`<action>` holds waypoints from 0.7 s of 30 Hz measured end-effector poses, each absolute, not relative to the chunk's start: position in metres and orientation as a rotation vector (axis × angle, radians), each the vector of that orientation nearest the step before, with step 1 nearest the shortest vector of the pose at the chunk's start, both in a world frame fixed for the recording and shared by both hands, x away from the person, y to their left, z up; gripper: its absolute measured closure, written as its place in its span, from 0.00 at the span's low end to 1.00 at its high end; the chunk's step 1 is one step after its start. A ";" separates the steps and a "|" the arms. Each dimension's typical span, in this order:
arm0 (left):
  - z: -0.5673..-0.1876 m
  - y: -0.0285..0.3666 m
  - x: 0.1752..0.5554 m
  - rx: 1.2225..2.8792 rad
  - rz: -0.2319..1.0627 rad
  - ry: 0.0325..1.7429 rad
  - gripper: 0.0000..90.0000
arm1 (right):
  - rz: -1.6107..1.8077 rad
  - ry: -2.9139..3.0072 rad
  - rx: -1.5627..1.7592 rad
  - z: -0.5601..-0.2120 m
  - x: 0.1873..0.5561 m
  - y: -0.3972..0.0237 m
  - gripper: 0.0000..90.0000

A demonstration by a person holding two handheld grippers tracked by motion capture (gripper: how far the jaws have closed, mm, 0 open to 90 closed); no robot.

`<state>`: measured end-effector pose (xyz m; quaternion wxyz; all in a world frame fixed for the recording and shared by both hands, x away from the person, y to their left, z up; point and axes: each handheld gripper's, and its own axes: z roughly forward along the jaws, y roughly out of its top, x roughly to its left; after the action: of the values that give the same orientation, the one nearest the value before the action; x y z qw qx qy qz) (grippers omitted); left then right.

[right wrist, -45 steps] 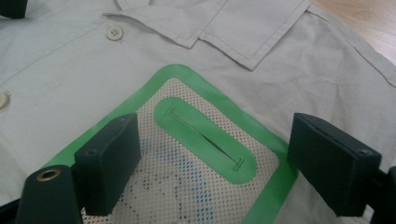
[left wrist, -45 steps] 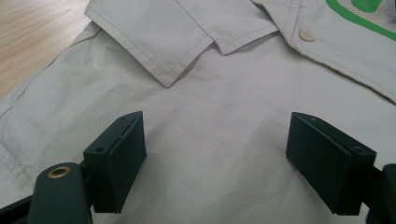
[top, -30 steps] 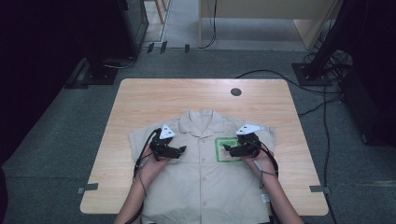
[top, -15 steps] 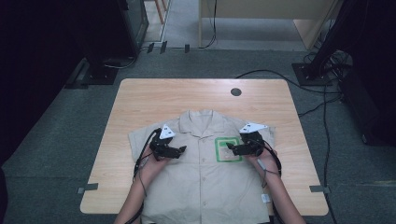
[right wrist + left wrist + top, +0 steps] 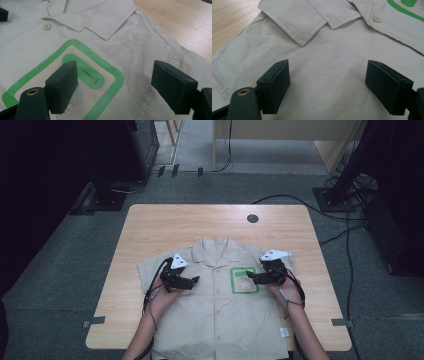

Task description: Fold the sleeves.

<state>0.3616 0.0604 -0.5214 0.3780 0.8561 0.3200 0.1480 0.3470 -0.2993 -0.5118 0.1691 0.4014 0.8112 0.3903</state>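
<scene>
Shirt: a beige short-sleeved shirt [image 5: 220,315] lies flat, buttoned, collar toward 12 o'clock, on the near half of the wooden bench [image 5: 165,227].
Patch: a green-bordered mesh patch [image 5: 243,280] sits on the chest at 3 o'clock of the button line.
Left gripper [image 5: 192,281]: jaws spread wide, holding nothing, above plain cloth below the collar [image 5: 312,22].
Right gripper [image 5: 251,277]: jaws wide apart, empty, one over the patch.

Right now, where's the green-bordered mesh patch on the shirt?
In the high view the green-bordered patch sits on the shirt chest, right of the button placket, just inboard of the right gripper. In the right gripper view it lies under that gripper's left jaw.
</scene>
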 end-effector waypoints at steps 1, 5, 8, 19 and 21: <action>-0.521 0.060 0.362 2.188 0.378 0.818 0.22 | 1.111 2.305 1.139 -0.512 0.347 -0.300 0.23; -0.521 0.060 0.362 2.188 0.378 0.818 0.22 | 1.115 2.301 1.138 -0.512 0.348 -0.303 0.23; -0.521 0.060 0.362 2.188 0.378 0.818 0.22 | 1.116 2.298 1.140 -0.512 0.349 -0.303 0.23; -0.521 0.060 0.362 2.188 0.378 0.818 0.22 | 1.115 2.290 1.154 -0.512 0.350 -0.308 0.23; -0.521 0.060 0.362 2.188 0.378 0.818 0.22 | 1.116 2.286 1.153 -0.512 0.351 -0.309 0.23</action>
<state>0.3616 0.0604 -0.5214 0.3780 0.8560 0.3200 0.1480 0.3506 -0.3094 -0.5116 0.1736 0.4066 0.8061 0.3934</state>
